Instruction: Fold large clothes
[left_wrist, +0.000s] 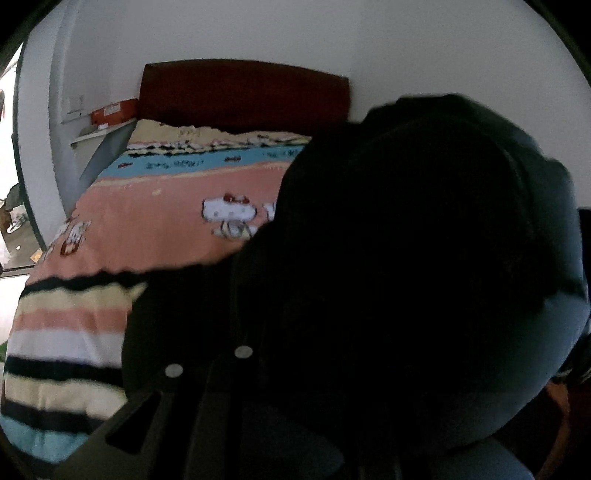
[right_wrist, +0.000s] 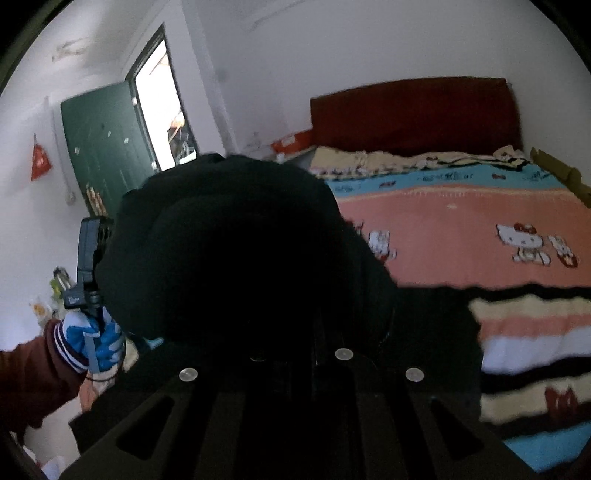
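A large black garment (left_wrist: 388, 240) fills the middle and right of the left wrist view, bunched over my left gripper (left_wrist: 280, 369); the fingers are buried in the cloth. In the right wrist view the same black garment (right_wrist: 240, 258) is heaped over my right gripper (right_wrist: 295, 362), hiding its fingers too. Both grippers hold the garment up above the bed. The left gripper's body (right_wrist: 88, 258) and the gloved hand (right_wrist: 96, 332) on it show at the left of the right wrist view, beside the cloth.
A bed with a pink, blue and striped cartoon blanket (right_wrist: 461, 229) and a dark red headboard (right_wrist: 413, 114) lies ahead. An orange box (left_wrist: 114, 110) sits on a shelf by the bed. A green door (right_wrist: 99, 144) and open doorway stand at left.
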